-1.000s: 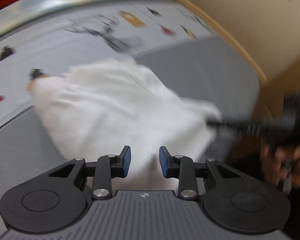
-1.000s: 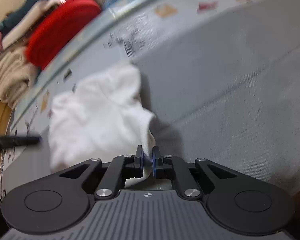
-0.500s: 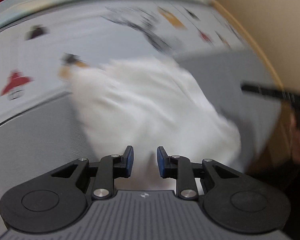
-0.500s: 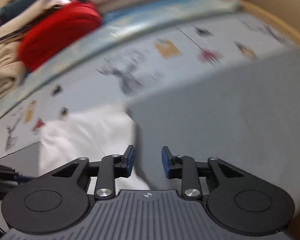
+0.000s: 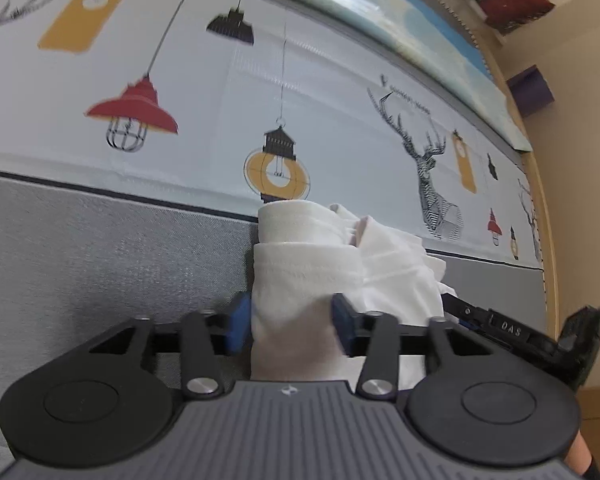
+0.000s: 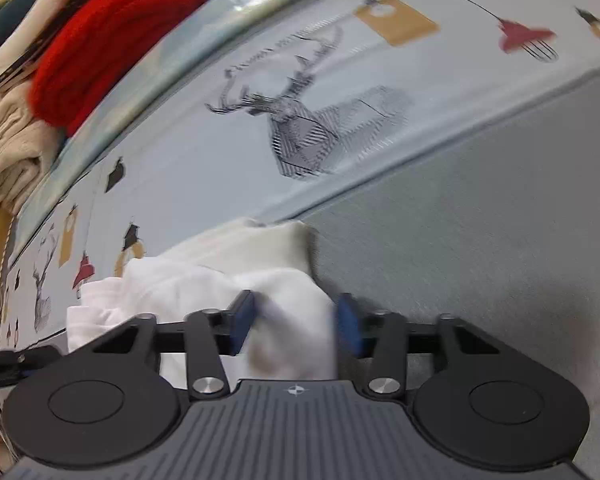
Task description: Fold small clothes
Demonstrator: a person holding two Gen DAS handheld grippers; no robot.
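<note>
Now we judge the step in hand to be taking fresh hold of the crumpled white cotton garment at two spots so it can be lifted and laid flat; to do it well we would want each pair of jaws to bite one clear edge or hem rather than a bunched wad, and the two bites to sit well apart, so the cloth spreads when we draw the hands away from each other. The left gripper straddles a rolled fold of the garment; its jaws are opening, the cloth stands between the blue pads, touching the left one, with a sliver of gap at the right, so we call them released. The right gripper likewise has a lobe of white cloth between its pads; its jaws are closing but the blurred frame shows no firm pinch yet. The garment lies heaped on the grey woven mat, just at the mat's far edge where it meets the pale printed cloth with lanterns and deer; beyond, stacked red and beige knitwear sits at the far left corner in the right wrist view.
</note>
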